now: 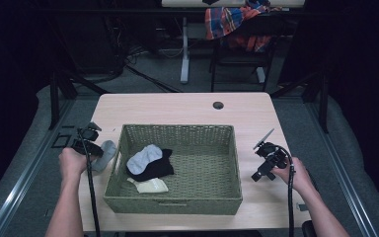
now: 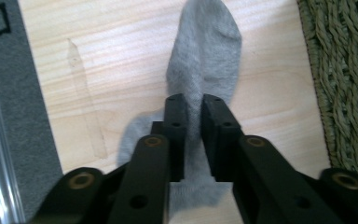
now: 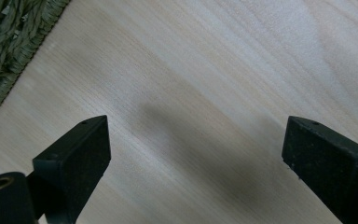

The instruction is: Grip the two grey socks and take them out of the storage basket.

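Note:
A grey sock [image 2: 205, 51] lies stretched on the wooden table [image 1: 187, 106], just left of a woven green basket [image 1: 177, 128]. My left gripper [image 2: 195, 100] points down on the sock's middle. Its jaws stand close together with a fold of the fabric filling the narrow gap between them. From above, the left gripper [image 1: 97, 149] sits at the table's left edge over the sock [image 1: 107, 152]. My right gripper [image 3: 196, 135] is wide open above bare wood, with nothing between its fingers. It hovers right of the basket [image 1: 258, 175].
The basket holds a light grey-blue sock [image 1: 144, 159], a black sock [image 1: 157, 169] and a cream sock [image 1: 150, 185]. Its wall shows at the right of the left gripper view [image 2: 349, 84] and the top left of the right gripper view [image 3: 9, 42]. A chair with plaid cloth [image 1: 229, 19] stands beyond the table.

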Action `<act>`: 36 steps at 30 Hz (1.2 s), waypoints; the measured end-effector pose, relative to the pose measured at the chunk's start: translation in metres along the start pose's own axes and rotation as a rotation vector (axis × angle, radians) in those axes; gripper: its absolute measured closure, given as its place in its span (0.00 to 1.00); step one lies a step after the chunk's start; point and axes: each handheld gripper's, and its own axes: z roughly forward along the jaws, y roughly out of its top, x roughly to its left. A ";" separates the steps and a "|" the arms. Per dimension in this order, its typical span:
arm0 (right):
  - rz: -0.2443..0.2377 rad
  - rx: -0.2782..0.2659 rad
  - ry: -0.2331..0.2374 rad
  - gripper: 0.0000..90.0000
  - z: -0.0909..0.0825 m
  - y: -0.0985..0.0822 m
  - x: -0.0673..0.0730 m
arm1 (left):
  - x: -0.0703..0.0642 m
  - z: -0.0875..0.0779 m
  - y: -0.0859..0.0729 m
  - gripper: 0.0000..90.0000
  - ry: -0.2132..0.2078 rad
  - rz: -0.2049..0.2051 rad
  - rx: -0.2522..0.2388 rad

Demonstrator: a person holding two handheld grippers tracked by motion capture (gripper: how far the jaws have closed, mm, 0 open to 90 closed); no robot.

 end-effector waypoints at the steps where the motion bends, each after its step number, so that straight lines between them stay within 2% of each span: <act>1: 0.000 0.000 0.001 0.08 0.000 0.000 0.000 | 0.000 -0.002 0.000 0.81 -0.004 -0.003 -0.005; 3: -0.003 0.002 -0.002 0.08 0.000 0.000 -0.001 | 0.001 -0.009 0.002 0.72 -0.022 -0.025 -0.006; 4: -0.018 0.021 -0.006 0.08 -0.001 0.001 -0.002 | 0.001 -0.013 0.002 0.65 -0.025 -0.030 -0.010; 6: -0.030 0.035 -0.009 0.08 -0.003 0.001 -0.002 | 0.000 -0.022 0.004 0.58 -0.030 -0.038 -0.032; 7: 0.032 -0.041 0.007 0.08 0.003 -0.002 0.001 | -0.001 -0.028 0.005 0.53 -0.034 -0.043 -0.037; 8: 0.007 -0.009 0.000 0.08 0.000 -0.001 0.000 | -0.003 -0.035 0.006 0.46 -0.032 -0.045 -0.058; 9: -0.042 0.051 -0.012 0.08 -0.004 0.002 -0.003 | -0.005 -0.039 0.006 0.43 -0.031 -0.045 -0.067; 10: -0.003 0.004 -0.004 0.08 0.000 0.000 0.000 | -0.006 -0.043 0.007 0.40 -0.034 -0.039 -0.076; 11: 0.056 -0.073 0.012 0.08 0.005 -0.003 0.003 | -0.009 -0.049 0.008 0.38 -0.034 -0.038 -0.090; 12: 0.024 -0.035 0.006 0.08 0.003 -0.002 0.001 | -0.013 -0.056 0.009 0.34 -0.029 -0.025 -0.099; 13: -0.046 0.053 -0.011 0.08 -0.004 0.002 -0.003 | -0.017 -0.060 0.010 0.32 -0.024 -0.013 -0.111; 14: -0.003 -0.005 -0.005 0.08 0.000 0.000 0.000 | -0.019 -0.064 0.011 0.29 -0.031 -0.004 -0.119; 16: -0.016 0.011 -0.005 0.08 0.000 0.000 -0.001 | -0.028 -0.073 0.014 0.22 -0.042 0.023 -0.138; 17: -0.039 0.042 -0.010 0.08 -0.003 0.002 -0.002 | -0.032 -0.076 0.015 0.19 -0.039 0.031 -0.153; 19: -0.035 0.037 -0.009 0.08 -0.002 0.002 -0.002 | -0.039 -0.082 0.017 0.17 -0.034 0.050 -0.165; 20: -0.005 -0.002 -0.004 0.08 0.000 0.000 0.000 | -0.044 -0.084 0.018 0.16 -0.037 0.063 -0.177; 23: -0.022 0.039 0.001 0.08 -0.003 0.001 -0.002 | -0.054 -0.089 0.021 0.12 -0.045 0.089 -0.188; 28: -0.023 0.033 -0.008 0.08 -0.003 0.001 -0.002 | -0.068 -0.095 0.024 0.08 -0.059 0.122 -0.203; 29: 0.044 -0.052 0.011 0.08 0.002 -0.003 0.001 | -0.070 -0.095 0.025 0.07 -0.060 0.131 -0.203; 30: 0.038 -0.056 0.008 0.08 0.002 -0.003 0.001 | -0.074 -0.095 0.025 0.06 -0.060 0.139 -0.200; 31: -0.019 0.019 -0.005 0.08 -0.003 0.000 -0.003 | -0.076 -0.095 0.026 0.05 -0.061 0.142 -0.197; 32: -0.039 0.043 -0.008 0.08 -0.004 0.001 -0.004 | -0.079 -0.095 0.027 0.03 -0.058 0.149 -0.193; 33: 0.018 -0.014 0.010 0.08 0.000 -0.001 0.000 | -0.081 -0.095 0.027 0.01 -0.058 0.152 -0.195; 36: -0.025 0.034 -0.001 0.08 -0.003 0.001 -0.002 | -0.090 -0.096 0.029 0.00 -0.066 0.175 -0.193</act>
